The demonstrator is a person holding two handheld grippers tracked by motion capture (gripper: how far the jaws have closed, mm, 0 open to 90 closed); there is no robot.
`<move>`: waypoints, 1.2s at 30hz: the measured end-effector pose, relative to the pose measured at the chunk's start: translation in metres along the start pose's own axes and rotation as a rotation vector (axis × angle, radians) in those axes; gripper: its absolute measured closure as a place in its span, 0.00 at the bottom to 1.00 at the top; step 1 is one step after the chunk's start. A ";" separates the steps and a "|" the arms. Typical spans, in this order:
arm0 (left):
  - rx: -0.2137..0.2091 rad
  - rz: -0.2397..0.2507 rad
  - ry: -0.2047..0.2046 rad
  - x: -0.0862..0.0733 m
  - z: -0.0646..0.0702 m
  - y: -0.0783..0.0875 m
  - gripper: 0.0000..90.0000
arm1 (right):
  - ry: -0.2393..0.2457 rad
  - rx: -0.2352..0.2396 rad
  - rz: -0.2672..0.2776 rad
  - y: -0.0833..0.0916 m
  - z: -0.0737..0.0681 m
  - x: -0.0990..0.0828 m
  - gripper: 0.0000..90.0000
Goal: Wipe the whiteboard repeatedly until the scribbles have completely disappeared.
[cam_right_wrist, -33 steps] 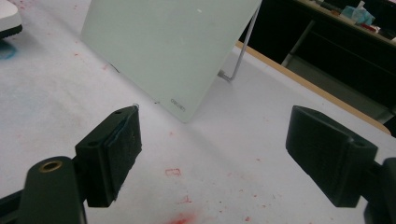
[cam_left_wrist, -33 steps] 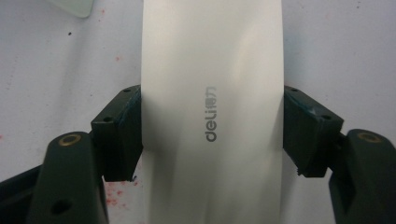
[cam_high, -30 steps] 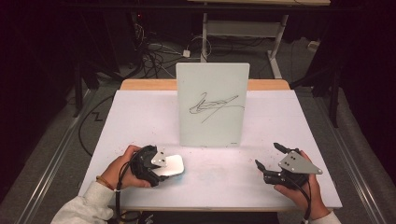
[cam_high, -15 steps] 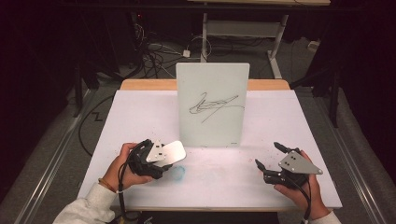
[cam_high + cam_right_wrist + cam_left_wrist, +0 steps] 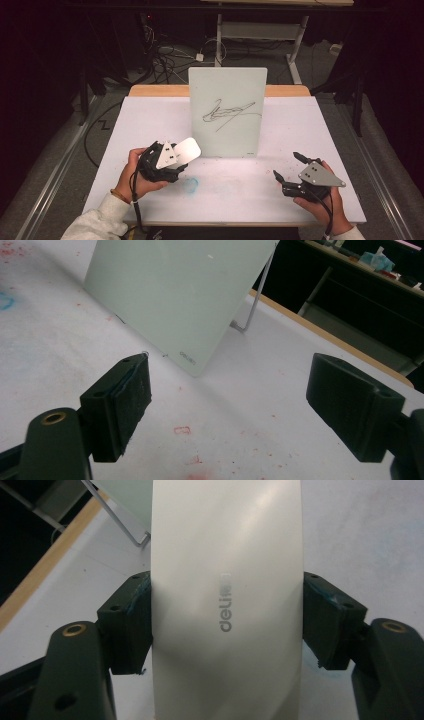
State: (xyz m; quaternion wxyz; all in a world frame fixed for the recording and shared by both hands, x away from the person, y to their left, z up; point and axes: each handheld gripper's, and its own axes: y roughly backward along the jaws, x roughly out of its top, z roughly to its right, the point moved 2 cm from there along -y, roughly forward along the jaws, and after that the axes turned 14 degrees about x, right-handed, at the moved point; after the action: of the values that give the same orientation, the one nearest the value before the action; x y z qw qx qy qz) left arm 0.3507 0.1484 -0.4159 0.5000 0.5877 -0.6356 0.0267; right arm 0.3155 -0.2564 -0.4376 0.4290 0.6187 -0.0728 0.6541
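A white eraser block [image 5: 186,150] with "deli" printed on it [image 5: 226,600] is held off the table by my left gripper [image 5: 172,159], whose jaws are shut on its two sides. It hangs just left of a small glass whiteboard [image 5: 227,111] that stands tilted on a wire stand and carries a black scribble [image 5: 227,113]. My right gripper [image 5: 290,172] rests near the table's front right, open with nothing between its jaws. In the right gripper view the whiteboard [image 5: 172,295] stands ahead and to the left of the jaws.
The white table [image 5: 150,120] has a blue smudge [image 5: 190,185] near the left hand and faint red specks [image 5: 182,430]. A wooden edge [image 5: 155,90] runs along the back. Cables and a desk frame [image 5: 260,35] lie on the floor beyond.
My left gripper has lifted the eraser off the table and carried it up and right, toward the whiteboard. The right gripper has stayed still.
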 end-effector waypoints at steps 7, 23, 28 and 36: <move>0.079 0.040 -0.014 0.015 -0.002 0.007 0.32 | 0.005 0.008 0.001 -0.001 -0.002 0.001 0.20; 0.156 0.095 -0.029 0.037 -0.005 -0.005 0.32 | 0.011 -0.002 -0.007 -0.002 -0.002 -0.001 0.20; 0.182 0.102 -0.030 0.044 -0.005 -0.011 0.32 | 0.014 -0.009 -0.006 -0.002 -0.001 -0.001 0.21; 0.233 0.127 -0.045 0.057 0.000 -0.020 0.32 | 0.018 -0.008 -0.013 -0.003 -0.002 -0.002 0.21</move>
State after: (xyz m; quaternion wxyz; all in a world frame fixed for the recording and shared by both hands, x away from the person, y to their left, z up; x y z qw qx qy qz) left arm 0.3774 0.1011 -0.3888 0.4114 0.6007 -0.6752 0.1186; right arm 0.3158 -0.2546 -0.4405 0.4364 0.6113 -0.0677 0.6567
